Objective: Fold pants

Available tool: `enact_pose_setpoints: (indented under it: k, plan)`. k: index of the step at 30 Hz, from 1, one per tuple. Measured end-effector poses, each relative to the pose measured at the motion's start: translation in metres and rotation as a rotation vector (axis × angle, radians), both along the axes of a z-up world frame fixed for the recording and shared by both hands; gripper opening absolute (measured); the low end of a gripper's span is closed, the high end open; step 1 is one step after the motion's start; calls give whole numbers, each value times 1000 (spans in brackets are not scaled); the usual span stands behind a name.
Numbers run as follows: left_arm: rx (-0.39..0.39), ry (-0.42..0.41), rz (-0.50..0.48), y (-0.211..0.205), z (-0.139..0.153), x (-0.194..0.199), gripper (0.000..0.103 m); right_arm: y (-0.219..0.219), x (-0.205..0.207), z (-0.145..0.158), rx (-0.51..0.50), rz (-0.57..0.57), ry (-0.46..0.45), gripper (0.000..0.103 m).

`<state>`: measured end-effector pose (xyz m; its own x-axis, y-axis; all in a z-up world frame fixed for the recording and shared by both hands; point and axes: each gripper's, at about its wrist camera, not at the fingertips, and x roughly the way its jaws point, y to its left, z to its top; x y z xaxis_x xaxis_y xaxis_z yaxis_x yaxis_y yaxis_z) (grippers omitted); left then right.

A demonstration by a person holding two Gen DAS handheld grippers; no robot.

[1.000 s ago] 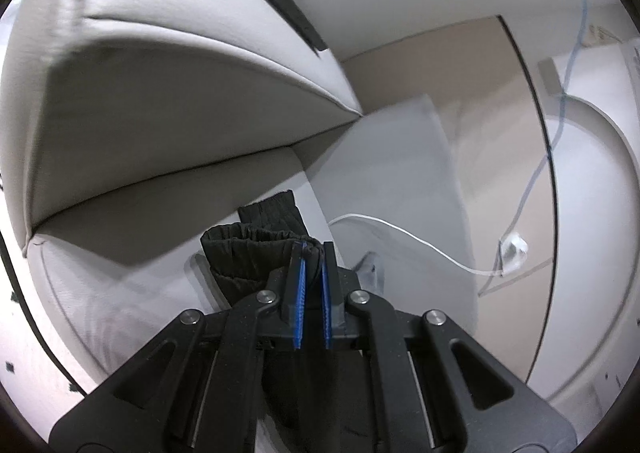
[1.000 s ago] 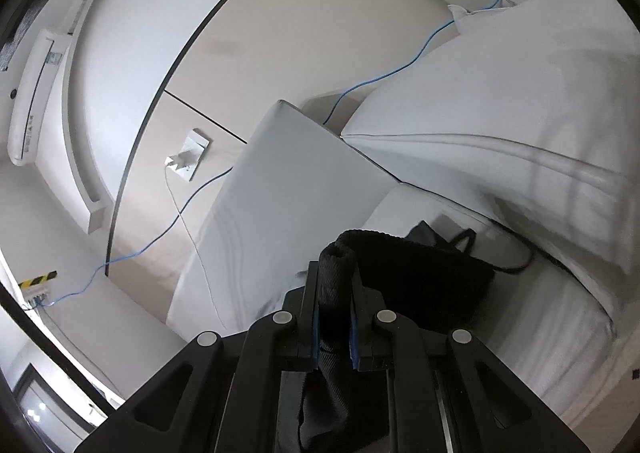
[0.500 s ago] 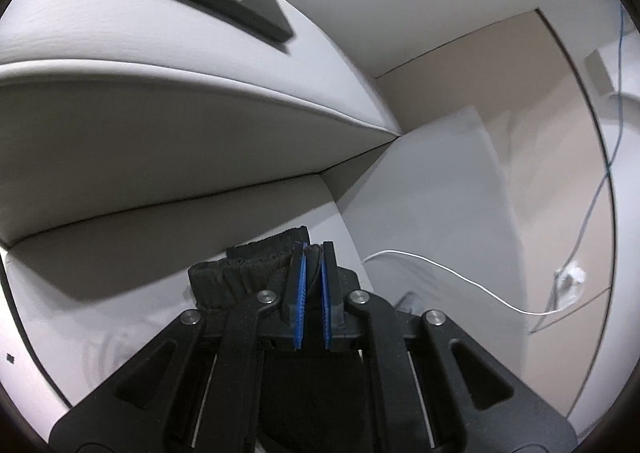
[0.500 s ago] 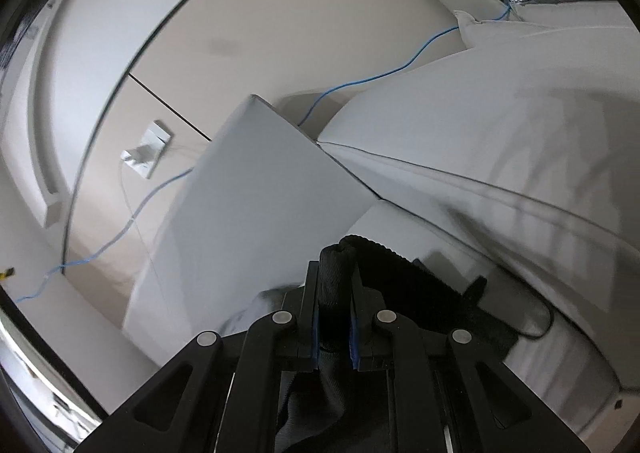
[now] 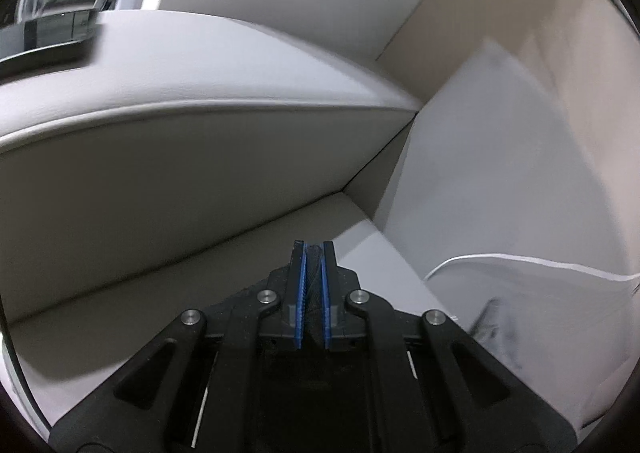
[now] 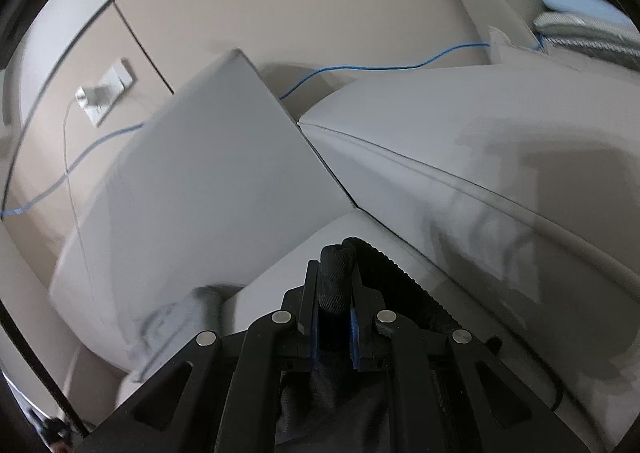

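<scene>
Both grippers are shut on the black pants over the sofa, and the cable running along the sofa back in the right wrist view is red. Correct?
Not quite: the cable is blue, as the right wrist view shows. The left gripper and right gripper are indeed shut on the black pants over the sofa.

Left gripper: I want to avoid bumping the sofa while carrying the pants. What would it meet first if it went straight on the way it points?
Probably the sofa's seat cushion, or just past it the backrest. The left gripper, shut on the black pants, points slightly downward toward their junction; depth is unclear.
</scene>
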<state>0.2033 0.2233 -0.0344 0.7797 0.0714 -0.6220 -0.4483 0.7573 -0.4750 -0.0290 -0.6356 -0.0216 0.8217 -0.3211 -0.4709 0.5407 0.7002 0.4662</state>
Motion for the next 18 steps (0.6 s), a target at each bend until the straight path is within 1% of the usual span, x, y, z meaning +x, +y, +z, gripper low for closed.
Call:
enact_pose_setpoints:
  k: [4,9,10,11,12,13,14,15,16,17,18]
  plan:
    - [90,53,-11,-15,-16,31,4,-3,27,-11,-57,2,79,10]
    - [189,107,-22,-36,-32,68,4,-10,61,-25,-86,-20,171,12]
    - [209,119,-26,-38,-37,69,4,-10,67,-29,-93,-23,200,13]
    - [224,134,-30,-42,-40,75,5,-9,70,-32,-104,-26,231,19]
    - [232,152,-35,-45,-45,82,5,-10,80,-37,-130,-39,300,25]
    - [234,166,-37,-44,-48,85,6,-10,85,-40,-142,-41,326,28]
    - [240,187,-34,-45,-52,89,10,-10,89,-43,-163,-48,352,42]
    - [244,216,-38,-45,-55,95,14,-11,91,-44,-181,-59,370,68]
    - [240,228,-43,-43,-57,98,29,-11,93,-46,-198,-76,399,83]
    - [234,229,-45,-40,-57,98,52,-11,94,-47,-215,-91,430,98]
    - [228,215,-41,-33,-57,92,60,-9,94,-46,-242,-94,452,98]
